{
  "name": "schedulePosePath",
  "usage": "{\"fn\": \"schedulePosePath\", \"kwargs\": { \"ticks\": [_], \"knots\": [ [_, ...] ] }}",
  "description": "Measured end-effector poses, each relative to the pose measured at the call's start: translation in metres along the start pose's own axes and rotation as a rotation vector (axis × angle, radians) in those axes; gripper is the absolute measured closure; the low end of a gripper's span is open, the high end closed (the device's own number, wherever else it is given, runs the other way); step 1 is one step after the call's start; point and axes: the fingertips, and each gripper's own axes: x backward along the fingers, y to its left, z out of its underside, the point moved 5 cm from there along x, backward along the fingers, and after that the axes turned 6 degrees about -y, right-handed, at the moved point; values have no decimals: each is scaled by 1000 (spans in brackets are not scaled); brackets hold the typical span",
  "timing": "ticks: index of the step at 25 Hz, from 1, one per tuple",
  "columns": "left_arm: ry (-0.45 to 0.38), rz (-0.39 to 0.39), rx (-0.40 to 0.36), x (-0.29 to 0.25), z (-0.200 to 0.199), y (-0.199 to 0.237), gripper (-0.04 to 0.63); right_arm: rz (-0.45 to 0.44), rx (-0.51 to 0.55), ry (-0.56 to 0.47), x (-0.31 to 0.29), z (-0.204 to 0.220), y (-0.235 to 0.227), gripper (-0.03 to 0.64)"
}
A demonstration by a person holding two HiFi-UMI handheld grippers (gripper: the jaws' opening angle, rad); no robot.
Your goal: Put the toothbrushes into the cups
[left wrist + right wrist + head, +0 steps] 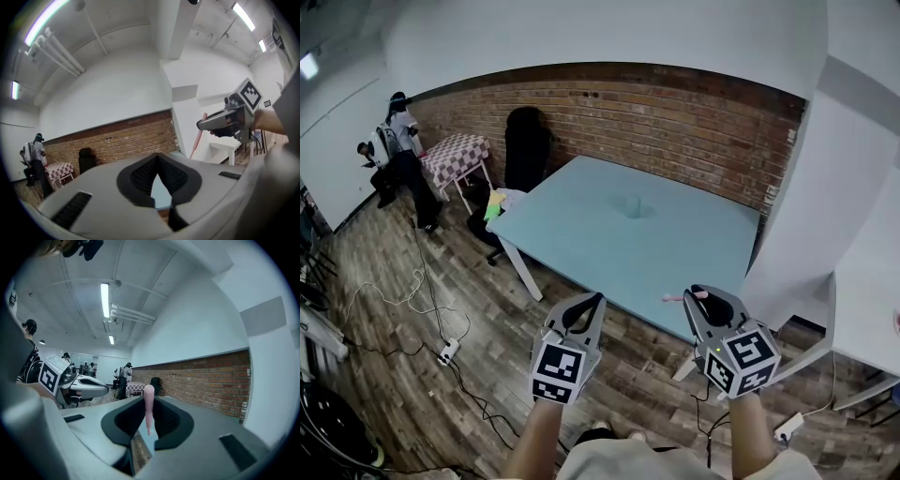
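A pale teal cup (633,206) stands near the middle of the light blue table (581,244). Both grippers hang in front of the table's near edge, over the wooden floor. My right gripper (701,294) (149,401) is shut on a pink toothbrush (149,414), which sticks out to its left in the head view (673,298). My left gripper (593,302) (157,161) is shut with nothing between its pads. The left gripper view also shows the right gripper (224,123) with the pink toothbrush (197,140) hanging below it.
A brick wall (675,122) runs behind the table. A white column (811,187) and a white table (872,309) stand at the right. At the far left are people (398,159), a checkered small table (455,155) and a black chair (525,145). Cables (431,309) lie on the floor.
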Motion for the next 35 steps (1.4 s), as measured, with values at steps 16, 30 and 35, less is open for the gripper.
{"fn": "schedulePosePath", "kwargs": {
  "ticks": [16, 30, 35],
  "knots": [
    [6, -2, 9, -21, 21, 14, 577, -14, -7, 2, -28, 12, -14, 566],
    [-15, 36, 21, -114, 44, 83, 577, 2, 13, 10, -126, 16, -52, 566],
    [-14, 43, 28, -146, 52, 117, 577, 12, 5, 18, -168, 17, -65, 566]
  ]
}}
